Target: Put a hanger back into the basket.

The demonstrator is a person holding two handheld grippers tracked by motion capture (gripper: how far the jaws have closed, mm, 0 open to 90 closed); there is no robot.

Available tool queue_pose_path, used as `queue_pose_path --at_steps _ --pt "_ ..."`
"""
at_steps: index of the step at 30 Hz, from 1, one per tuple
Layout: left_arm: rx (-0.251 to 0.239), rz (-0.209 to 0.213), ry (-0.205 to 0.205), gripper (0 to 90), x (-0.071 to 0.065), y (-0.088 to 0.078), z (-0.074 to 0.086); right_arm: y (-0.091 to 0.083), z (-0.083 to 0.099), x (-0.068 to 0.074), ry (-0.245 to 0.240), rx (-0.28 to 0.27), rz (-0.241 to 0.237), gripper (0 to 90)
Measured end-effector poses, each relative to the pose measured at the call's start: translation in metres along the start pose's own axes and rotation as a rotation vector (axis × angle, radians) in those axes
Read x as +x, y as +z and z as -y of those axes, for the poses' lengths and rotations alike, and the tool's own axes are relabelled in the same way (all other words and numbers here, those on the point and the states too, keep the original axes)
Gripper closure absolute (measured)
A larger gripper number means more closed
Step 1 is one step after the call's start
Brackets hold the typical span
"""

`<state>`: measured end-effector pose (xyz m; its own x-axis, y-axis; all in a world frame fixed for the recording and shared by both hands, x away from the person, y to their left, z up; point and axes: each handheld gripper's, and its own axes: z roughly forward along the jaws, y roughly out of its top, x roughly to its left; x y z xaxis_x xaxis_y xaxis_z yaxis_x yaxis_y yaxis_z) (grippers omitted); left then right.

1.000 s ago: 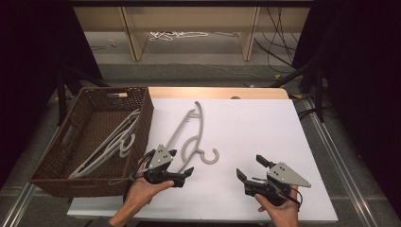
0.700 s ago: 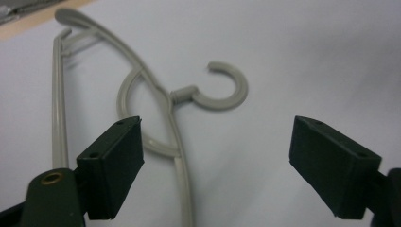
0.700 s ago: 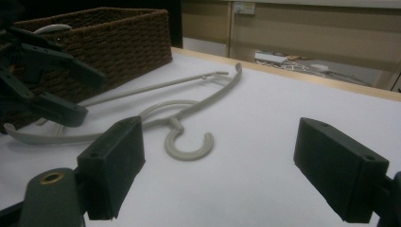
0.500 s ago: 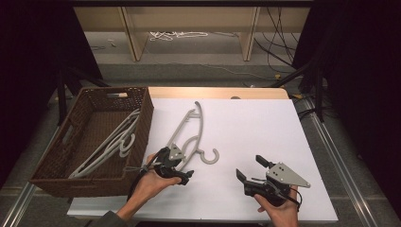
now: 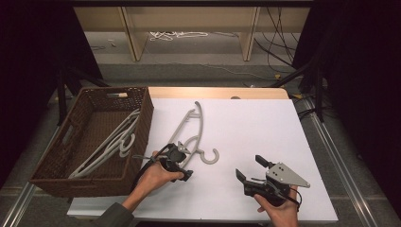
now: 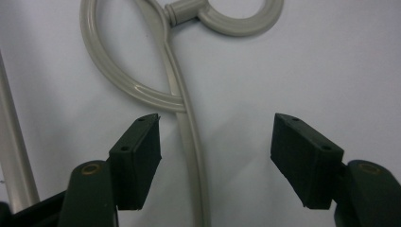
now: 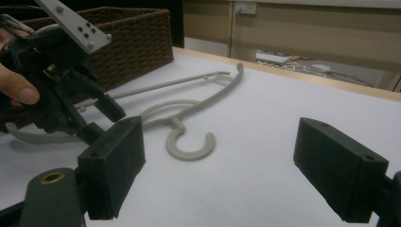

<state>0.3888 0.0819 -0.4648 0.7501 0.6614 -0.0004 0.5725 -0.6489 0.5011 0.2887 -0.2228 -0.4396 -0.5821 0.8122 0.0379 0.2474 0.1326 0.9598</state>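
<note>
Our left gripper point(image 5: 182, 163) has moved onto the smooth grey plastic hanger point(image 5: 194, 132) near the table's point(image 5: 265, 123) front edge, jaws just closing around its rod without pressing, while our right gripper point(image 5: 250, 169) gapes empty.

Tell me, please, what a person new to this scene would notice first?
A pale grey hanger lies on the white table, and the left gripper is over it, its jaws just closing around the hanger's arm without pressing yet. A brown wicker basket at the left holds more hangers.
</note>
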Motion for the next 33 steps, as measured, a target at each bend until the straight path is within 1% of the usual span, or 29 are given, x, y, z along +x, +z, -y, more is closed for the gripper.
queue_pose_path --at_steps 1,2,4,5,6,7,8,9,10,11,12,13,14,15,16,17,18,19,20,22,23,24,25,26,27,28,29,30,33 --pt "0.011 0.007 -0.002 35.6 0.002 0.001 -0.001 0.000 0.000 0.000 0.003 0.002 0.001 18.1" --pt "0.018 0.017 -0.007 38.6 0.004 0.003 -0.002 -0.002 -0.001 0.000 -0.006 0.018 0.012 18.1" --pt "0.022 0.024 -0.017 42.0 0.005 0.006 -0.003 -0.002 -0.001 0.000 -0.002 0.011 0.003 18.2" --pt "0.038 0.033 -0.017 43.8 0.006 0.008 -0.003 -0.002 -0.001 0.000 -0.003 0.009 0.005 18.2" --pt "0.053 0.039 -0.008 45.1 0.007 0.008 -0.004 -0.002 -0.001 -0.001 -0.005 0.020 0.005 18.1" --pt "0.045 0.036 -0.020 45.7 0.007 0.009 -0.004 -0.002 -0.001 -0.001 -0.008 0.025 0.009 18.2" --pt "0.057 0.025 -0.008 48.2 0.007 0.009 -0.006 -0.002 -0.001 0.000 -0.004 0.026 0.003 18.1" --pt "0.061 0.023 0.002 50.8 0.007 0.009 -0.006 -0.002 -0.001 0.000 -0.006 0.020 0.002 18.2" --pt "0.064 0.020 -0.008 51.0 0.006 0.009 -0.007 -0.002 -0.001 0.000 -0.001 0.016 0.005 18.1" --pt "0.080 0.023 0.000 51.2 0.007 0.009 -0.008 -0.002 -0.001 0.000 -0.001 0.024 0.003 18.1" --pt "0.076 0.026 -0.008 51.6 0.007 0.010 -0.009 -0.002 -0.001 0.000 -0.004 0.028 0.004 18.1" --pt "0.100 0.026 0.017 52.4 0.009 0.009 -0.010 -0.003 -0.001 0.000 -0.004 0.028 0.005 18.1" --pt "0.104 0.027 0.021 53.2 0.009 0.009 -0.011 -0.002 -0.001 0.000 -0.006 0.018 0.002 18.2" --pt "0.111 0.027 0.027 53.8 0.009 0.009 -0.012 -0.002 -0.001 0.000 -0.010 0.013 0.012 18.2" --pt "0.118 0.029 0.016 54.5 0.009 0.009 -0.013 -0.002 -0.001 0.000 -0.010 0.007 0.012 18.2" --pt "0.130 0.028 0.025 55.1 0.009 0.009 -0.014 -0.001 -0.001 0.000 -0.011 0.012 0.013 18.2" --pt "0.139 0.024 0.025 55.4 0.008 0.010 -0.015 -0.001 0.000 0.000 -0.010 0.013 0.013 18.2" --pt "0.147 0.022 0.039 55.7 0.008 0.010 -0.017 -0.001 -0.001 0.000 -0.009 0.008 0.011 18.2" --pt "0.153 0.024 0.033 56.5 0.007 0.010 -0.017 -0.001 -0.001 0.000 -0.009 0.006 0.010 18.2" --pt "0.167 0.035 0.046 57.9 0.008 0.011 -0.020 -0.001 -0.001 0.000 -0.009 0.014 0.010 18.2" --pt "0.173 0.042 0.053 58.7 0.009 0.012 -0.021 -0.003 -0.001 0.000 -0.012 0.031 0.010 18.2" --pt "0.181 0.043 0.054 59.3 0.009 0.011 -0.022 -0.001 -0.001 0.000 -0.010 0.010 0.012 18.3" --pt "0.185 0.046 0.065 59.7 0.010 0.012 -0.023 -0.001 -0.001 0.000 -0.011 0.009 0.011 18.4" --pt "0.190 0.048 0.066 60.4 0.010 0.012 -0.024 -0.001 -0.001 0.001 -0.010 0.009 0.010 18.4" --pt "0.193 0.050 0.065 61.1 0.011 0.012 -0.024 0.000 0.000 0.001 -0.001 0.001 -0.004 18.4" --pt "0.192 0.052 0.063 62.8 0.012 0.012 -0.024 0.000 0.000 0.001 -0.009 0.008 0.003 18.4" --pt "0.190 0.055 0.068 64.2 0.013 0.012 -0.024 0.000 0.000 0.001 -0.001 0.000 -0.002 18.4" --pt "0.188 0.056 0.069 66.0 0.014 0.012 -0.024 -0.001 -0.001 0.001 -0.010 0.007 0.011 18.5" --pt "0.183 0.061 0.072 71.7 0.017 0.012 -0.023 0.000 0.000 0.001 0.001 0.005 -0.004 18.5"
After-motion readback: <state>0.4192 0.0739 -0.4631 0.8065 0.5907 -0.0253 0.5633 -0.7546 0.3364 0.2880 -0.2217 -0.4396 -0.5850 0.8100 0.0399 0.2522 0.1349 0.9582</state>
